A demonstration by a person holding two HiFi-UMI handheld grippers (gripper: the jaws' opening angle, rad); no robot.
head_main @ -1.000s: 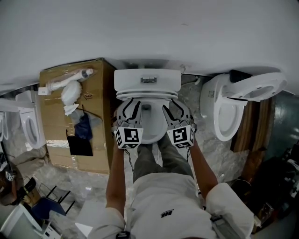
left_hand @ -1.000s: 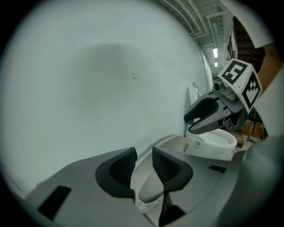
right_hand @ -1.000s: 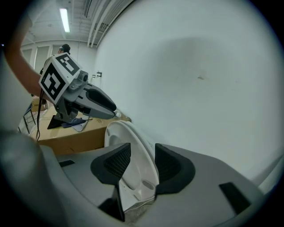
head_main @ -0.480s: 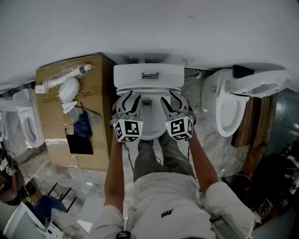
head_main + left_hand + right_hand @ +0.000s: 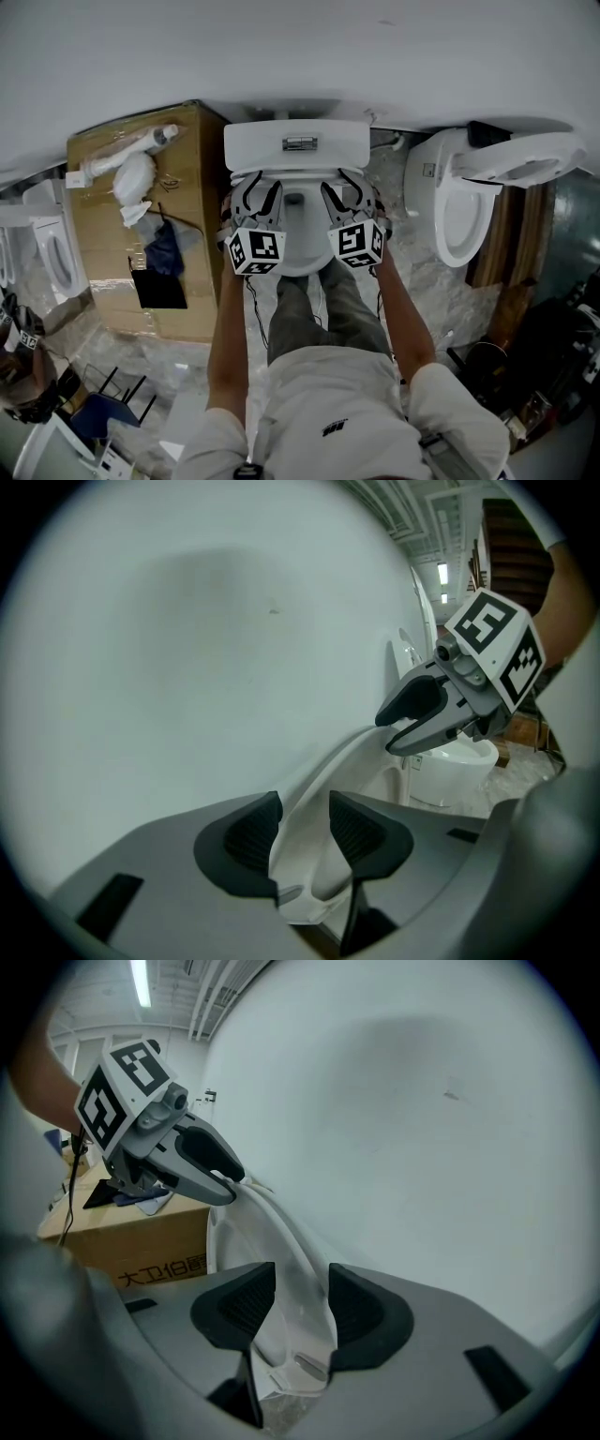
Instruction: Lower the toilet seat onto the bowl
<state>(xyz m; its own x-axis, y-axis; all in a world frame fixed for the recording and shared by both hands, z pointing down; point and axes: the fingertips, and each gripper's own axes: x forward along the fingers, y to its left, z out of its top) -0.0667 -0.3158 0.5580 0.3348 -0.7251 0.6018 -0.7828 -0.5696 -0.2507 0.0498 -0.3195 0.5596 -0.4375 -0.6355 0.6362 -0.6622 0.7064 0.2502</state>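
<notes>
A white toilet with its tank (image 5: 296, 147) against the wall and its bowl (image 5: 300, 265) stands in front of me. The toilet seat (image 5: 330, 769) (image 5: 281, 1227) is tilted, partway between upright and the bowl. My left gripper (image 5: 257, 193) (image 5: 302, 832) straddles the seat's left rim. Its jaws have just been opening, and the rim still sits between the pads. My right gripper (image 5: 349, 191) (image 5: 300, 1309) is shut on the right rim. Each gripper shows in the other's view: the right gripper (image 5: 427, 719) and the left gripper (image 5: 211, 1180).
A cardboard box (image 5: 112, 281) with a bottle, bags and a blue cloth stands left of the toilet. A second toilet (image 5: 459, 216) with its seat raised stands at the right. A white wall (image 5: 300, 56) is behind. The person's legs (image 5: 319, 319) stand before the bowl.
Both grippers have sunk a little with the seat and drawn closer to the tank in the head view. The left gripper's fingers stand slightly wider apart.
</notes>
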